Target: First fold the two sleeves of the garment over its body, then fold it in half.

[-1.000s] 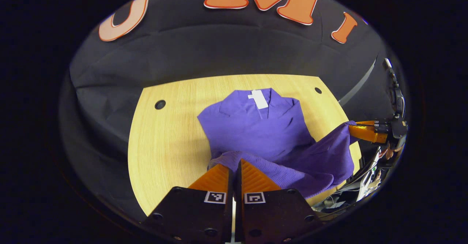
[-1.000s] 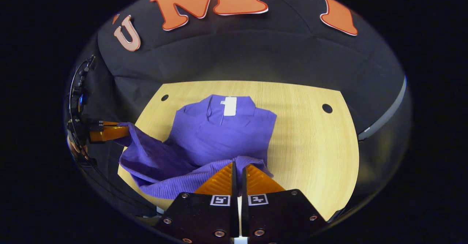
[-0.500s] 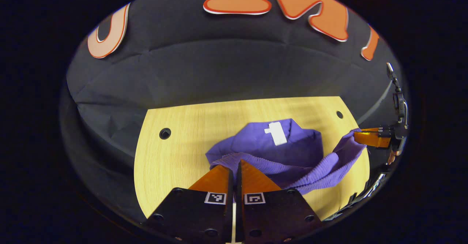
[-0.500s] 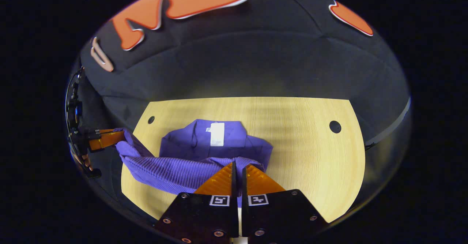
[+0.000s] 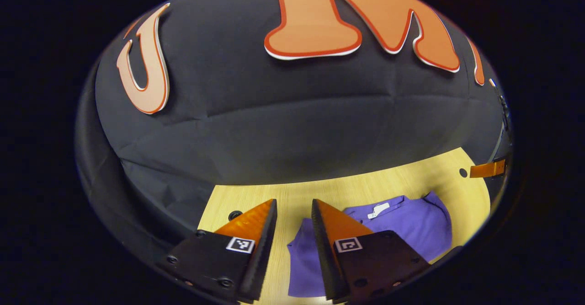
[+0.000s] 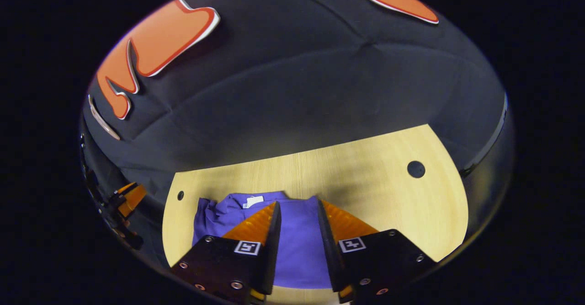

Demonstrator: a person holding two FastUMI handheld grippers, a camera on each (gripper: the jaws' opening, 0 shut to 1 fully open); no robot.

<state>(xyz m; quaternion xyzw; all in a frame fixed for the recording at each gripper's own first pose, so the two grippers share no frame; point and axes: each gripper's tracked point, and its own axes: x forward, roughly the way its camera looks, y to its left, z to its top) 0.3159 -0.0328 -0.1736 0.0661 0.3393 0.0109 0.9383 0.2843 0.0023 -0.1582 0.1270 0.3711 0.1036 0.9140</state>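
Observation:
The purple garment lies folded in half on the wooden table, its white neck label peeking out at the far edge. My left gripper is open above the fold's left edge, holding nothing. In the right gripper view the same garment lies flat under my right gripper, which is open with purple cloth showing in the gap between its fingers, not pinched. The white label sits near the far edge. The right gripper also appears far right in the left gripper view; the left gripper appears far left in the right gripper view.
The table has round cable holes near its far corners. The black cloth wall rises right behind the table's far edge. Bare wood extends right of the garment in the right gripper view.
Both grippers carried the garment's lower hem forward over the collar end, then opened and let go. The garment now lies folded in half, and both cameras have tilted upward.

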